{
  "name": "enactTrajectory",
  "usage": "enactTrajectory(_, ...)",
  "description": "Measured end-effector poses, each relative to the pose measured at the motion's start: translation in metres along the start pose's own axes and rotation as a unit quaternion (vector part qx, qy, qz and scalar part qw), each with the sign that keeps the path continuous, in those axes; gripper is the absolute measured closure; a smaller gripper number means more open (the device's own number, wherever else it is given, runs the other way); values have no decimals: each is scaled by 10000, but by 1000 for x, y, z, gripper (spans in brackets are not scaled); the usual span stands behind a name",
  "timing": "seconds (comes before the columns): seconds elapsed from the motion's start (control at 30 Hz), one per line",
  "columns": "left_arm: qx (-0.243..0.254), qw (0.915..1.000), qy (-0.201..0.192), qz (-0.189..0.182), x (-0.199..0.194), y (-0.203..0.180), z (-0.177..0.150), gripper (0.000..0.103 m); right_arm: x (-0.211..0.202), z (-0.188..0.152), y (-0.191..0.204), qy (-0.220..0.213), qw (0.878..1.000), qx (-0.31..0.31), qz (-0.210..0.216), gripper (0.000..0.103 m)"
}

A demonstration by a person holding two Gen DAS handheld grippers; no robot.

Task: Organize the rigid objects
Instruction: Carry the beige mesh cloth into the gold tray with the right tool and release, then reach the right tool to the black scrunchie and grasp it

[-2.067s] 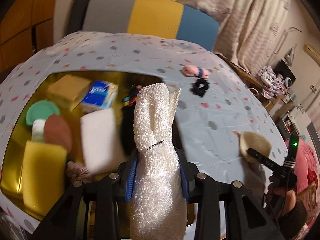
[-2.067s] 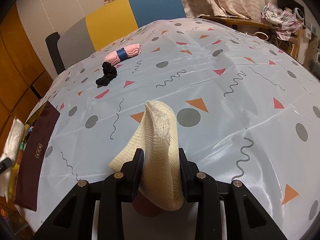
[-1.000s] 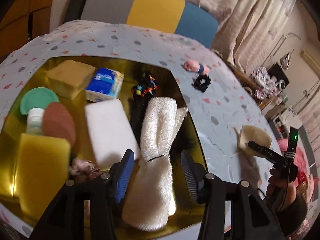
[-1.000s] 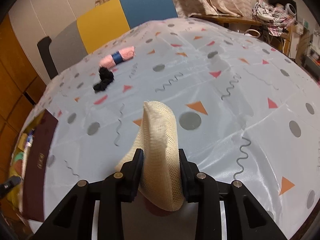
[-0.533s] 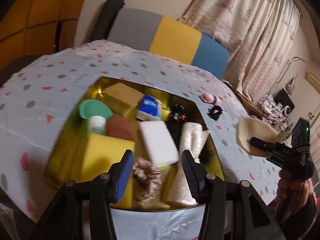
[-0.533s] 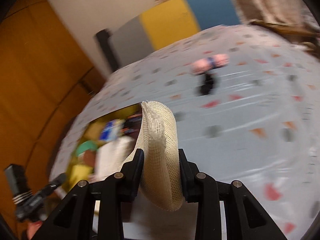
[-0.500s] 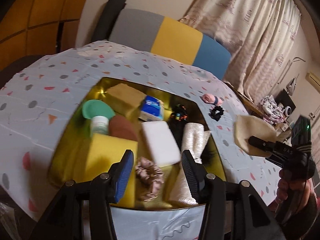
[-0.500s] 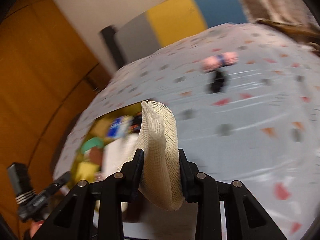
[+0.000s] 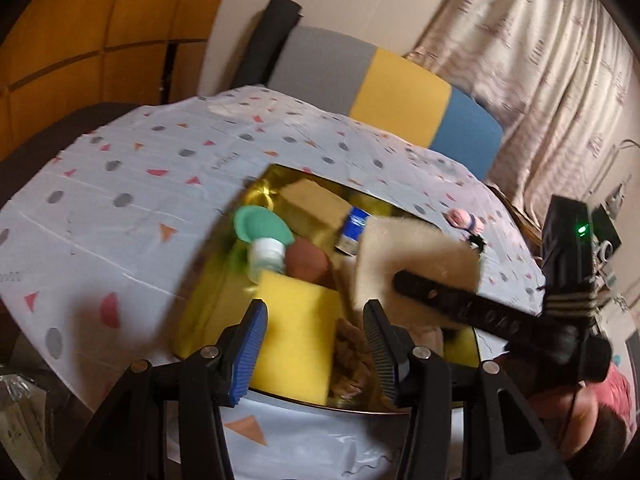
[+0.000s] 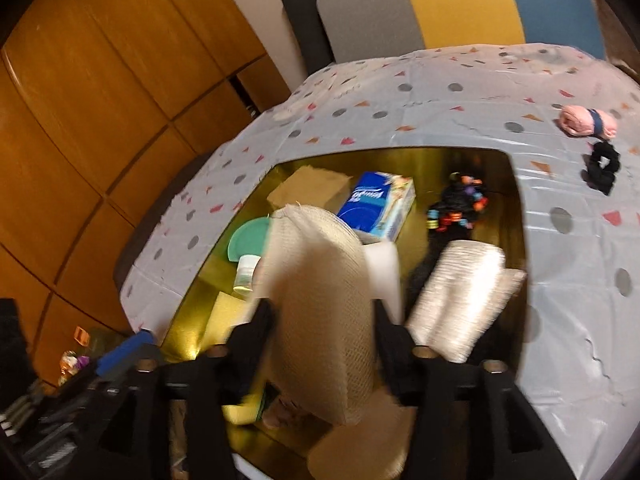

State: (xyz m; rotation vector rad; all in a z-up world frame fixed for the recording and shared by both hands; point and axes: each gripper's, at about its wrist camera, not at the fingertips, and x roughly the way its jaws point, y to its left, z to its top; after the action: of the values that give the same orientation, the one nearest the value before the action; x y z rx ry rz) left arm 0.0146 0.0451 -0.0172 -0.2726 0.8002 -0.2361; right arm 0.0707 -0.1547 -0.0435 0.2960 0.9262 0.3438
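- The left gripper (image 9: 316, 344) stands partly apart with nothing between its blue pads (image 9: 251, 350); it hovers at the near edge of the gold tray (image 9: 204, 300), just over the yellow sponge (image 9: 296, 344)
- The right gripper (image 10: 324, 328) has just been opening its jaws; the cream mesh cloth (image 10: 320, 304) is between them, but gaps show on both sides and whether the fingers touch it I cannot tell through the blur
- In the left wrist view that cloth (image 9: 412, 260) hangs over the right half of the tray, with a black finger (image 9: 452, 300) of the right gripper across it
- In the tray, near to far: the yellow sponge, a brown pad (image 9: 306, 260) and a white bottle (image 9: 266, 256) just beyond it, a green lid (image 9: 262, 226), a tan block (image 9: 316, 200) and a blue tissue pack (image 10: 376, 210); to the right lie the white ribbed cloth (image 10: 460, 304) and a dark bundle of coloured beads (image 10: 458, 208)
- Beyond the tray on the patterned tablecloth (image 10: 440, 120), a black scrunchie (image 10: 604, 168) and a pink roll (image 10: 586, 122) lie well apart from it
- Two seconds back the left gripper was clamped on the white ribbed cloth, which now lies in the tray; the right gripper then held the mesh cloth tight over bare tablecloth, and it is now over the tray
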Motion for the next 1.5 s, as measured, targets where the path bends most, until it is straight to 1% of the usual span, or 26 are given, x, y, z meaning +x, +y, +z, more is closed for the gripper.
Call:
enactTrajectory(0.03, -3, 10000, -24, 41, -1, 2, 0, 53, 4, -1, 2, 6, 10000, -17, -81, 33)
enactTrajectory(0.13, 0, 9999, -82, 137, -4, 5, 2, 53, 3, -1, 5, -23, 9999, -52, -162, 32)
enactTrajectory(0.3, 19, 9996, -52, 291, -1, 4, 1, 53, -27, -1, 0, -443, 9982, -162, -363, 27)
enactTrajectory(0.4, 31, 9998, -21, 199, 1, 1, -2, 53, -41, -2, -5, -615, 9968, -193, -474, 25)
enactTrajectory(0.6, 383, 9985, 5, 394, 2, -22, -5, 53, -61, -10, -18, -758, 9941, -254, -728, 25)
enactTrajectory(0.67, 555, 9969, 25, 557, 3, -32, -4, 53, -67, -11, -25, -789, 9930, -247, -842, 25)
enactTrajectory(0.73, 764, 9942, 151, 740, 8, -45, -3, 53, -72, -13, -35, -806, 9921, -222, -938, 25)
enactTrajectory(0.8, 986, 9913, 295, 823, 13, -59, -3, 53, -77, -15, -47, -824, 9911, -155, -1029, 25)
enactTrajectory(0.93, 1213, 9889, 338, 792, 16, -83, -3, 53, -85, -21, -70, -838, 9898, 25, -1148, 24)
enactTrajectory(1.03, 1364, 9862, 365, 862, 21, -101, -2, 53, -90, -25, -91, -842, 9878, 155, -1300, 23)
enactTrajectory(1.13, 1520, 9834, 405, 902, 28, -121, -2, 53, -94, -29, -120, -798, 9841, 371, -1541, 23)
enactTrajectory(1.23, 1637, 9813, 519, 875, 41, -138, -3, 53, -95, -30, -160, -685, 9786, 687, -1812, 23)
enactTrajectory(1.27, 1661, 9808, 571, 853, 46, -144, -3, 53, -95, -29, -171, -658, 9777, 757, -1845, 23)
enactTrajectory(1.37, 1717, 9798, 792, 646, 61, -161, -1, 53, -95, -16, -206, -573, 9739, 924, -1992, 23)
enactTrajectory(1.43, 1711, 9798, 843, 592, 67, -169, 2, 53, -92, 1, -222, -595, 9721, 916, -2075, 23)
enactTrajectory(1.5, 1722, 9800, 856, 520, 73, -177, 6, 53, -87, 25, -236, -682, 9707, 793, -2163, 23)
